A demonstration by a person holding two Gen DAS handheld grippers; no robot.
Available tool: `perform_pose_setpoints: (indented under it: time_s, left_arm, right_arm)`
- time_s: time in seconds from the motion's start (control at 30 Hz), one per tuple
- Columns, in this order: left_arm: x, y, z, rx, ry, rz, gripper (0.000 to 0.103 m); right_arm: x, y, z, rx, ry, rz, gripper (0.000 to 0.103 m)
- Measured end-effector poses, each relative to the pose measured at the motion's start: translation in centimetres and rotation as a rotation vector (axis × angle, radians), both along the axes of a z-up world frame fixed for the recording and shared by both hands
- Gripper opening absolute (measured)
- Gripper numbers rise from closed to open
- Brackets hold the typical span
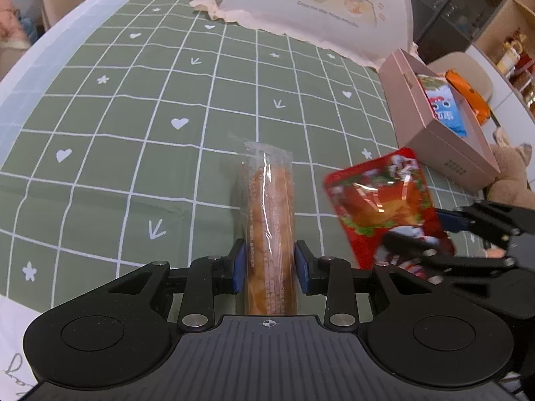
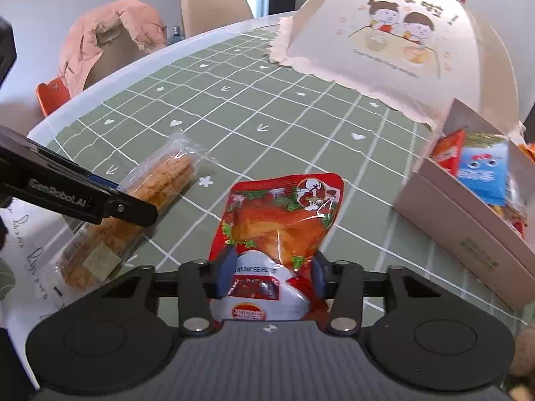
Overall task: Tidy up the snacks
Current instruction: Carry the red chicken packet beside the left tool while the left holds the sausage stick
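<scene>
A long clear-wrapped pastry pack (image 1: 269,214) lies on the green checked tablecloth (image 1: 133,133), pointing away from me. My left gripper (image 1: 271,267) is shut on its near part, blue pads pressed to both sides. In the right wrist view the same pack (image 2: 160,183) lies at the left, with the left gripper (image 2: 130,200) clamped across it. My right gripper (image 2: 272,275) is shut on the lower end of a red roast-chicken pouch (image 2: 284,220), which crumples between the pads. In the left wrist view the pouch (image 1: 378,200) tilts above the cloth, with the right gripper (image 1: 421,234) on it.
A beige cardboard box (image 2: 461,227) stands at the right with a blue packet (image 2: 481,170) and orange packets inside; in the left wrist view the box (image 1: 444,147) is at the right. A cream food-cover dome (image 2: 384,40) stands behind. A plush bear (image 1: 511,173) lies beside the box.
</scene>
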State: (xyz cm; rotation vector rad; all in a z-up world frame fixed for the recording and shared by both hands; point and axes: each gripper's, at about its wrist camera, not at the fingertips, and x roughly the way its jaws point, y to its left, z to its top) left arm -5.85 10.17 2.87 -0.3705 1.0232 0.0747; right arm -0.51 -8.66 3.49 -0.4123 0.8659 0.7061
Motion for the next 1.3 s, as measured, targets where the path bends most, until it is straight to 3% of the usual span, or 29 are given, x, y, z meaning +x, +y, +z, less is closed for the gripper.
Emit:
perform_pose_setpoints:
  time_s: [0.13,0.2,0.23,0.3,0.37,0.47,0.67,1.07,1.3]
  left_arm:
    - [0.2,-0.7,0.0,0.043,0.002,-0.031,0.036]
    - [0.4,-0.9,0.1,0.059,0.005,-0.044,0.038]
    - [0.4,-1.1,0.1,0.066,0.005,-0.049,0.040]
    - [0.4,-1.3,0.0,0.080,0.004,-0.055,0.040]
    - [0.4,-1.4,0.0,0.091,0.001,-0.058,0.040]
    - [0.3,-1.5,0.0,0.093,-0.002,-0.053,0.040]
    - [0.3,-1.4,0.0,0.086,-0.004,-0.047,0.040]
    - [0.0,-1.5,0.0,0.098,-0.014,-0.050,0.040]
    - [0.1,-1.6,0.0,0.104,-0.013,-0.053,0.040]
  right_arm:
    - [0.8,-2.5,-0.1,0.019,0.039,-0.079,0.042]
    - [1.0,-3.2,0.0,0.005,0.009,-0.127,0.044]
    - [1.0,-3.4,0.0,-0.002,-0.012,-0.155,0.048]
    - [1.0,-3.8,0.3,-0.004,-0.056,-0.202,0.066]
    - [0.4,-4.1,0.7,0.023,-0.099,-0.205,0.072]
    - [-0.3,-3.8,0.8,0.040,-0.125,-0.179,0.073]
    - [0.4,-3.2,-1.4,0.052,-0.034,-0.170,0.073]
    - [0.6,-3.9,-2.5,-0.031,-0.172,-0.200,0.081]
    - [1.2,-4.0,-2.7,-0.099,-0.258,-0.136,0.087]
